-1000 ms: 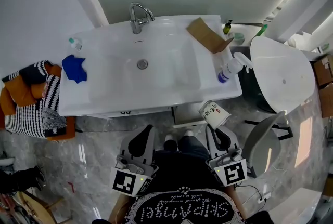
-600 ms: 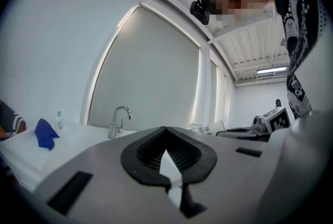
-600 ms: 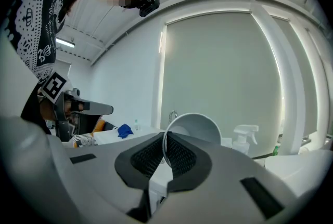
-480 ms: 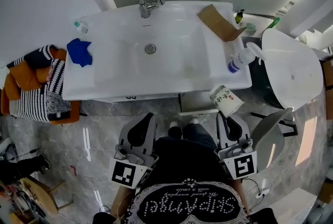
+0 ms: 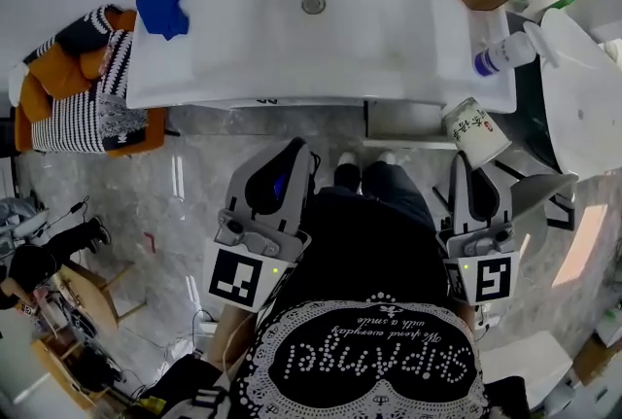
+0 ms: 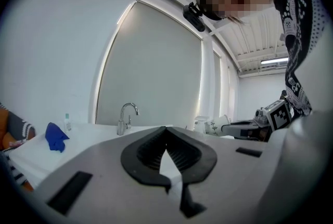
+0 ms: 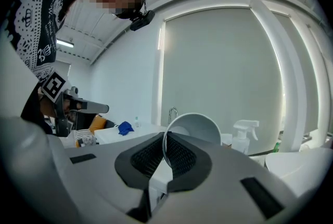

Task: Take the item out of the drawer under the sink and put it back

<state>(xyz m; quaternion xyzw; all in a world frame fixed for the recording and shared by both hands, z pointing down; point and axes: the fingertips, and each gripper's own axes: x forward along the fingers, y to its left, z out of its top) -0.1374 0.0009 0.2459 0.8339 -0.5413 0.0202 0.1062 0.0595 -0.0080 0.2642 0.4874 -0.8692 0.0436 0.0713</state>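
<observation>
While pinched at its rim | paper cup (image 5: 478,130) | in right gripper (image 7: 165,155)

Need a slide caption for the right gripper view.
Right hand-held gripper shut on the rim of a paper cup, facing the white sink with faucet, blue cloth and spray bottle.
</observation>
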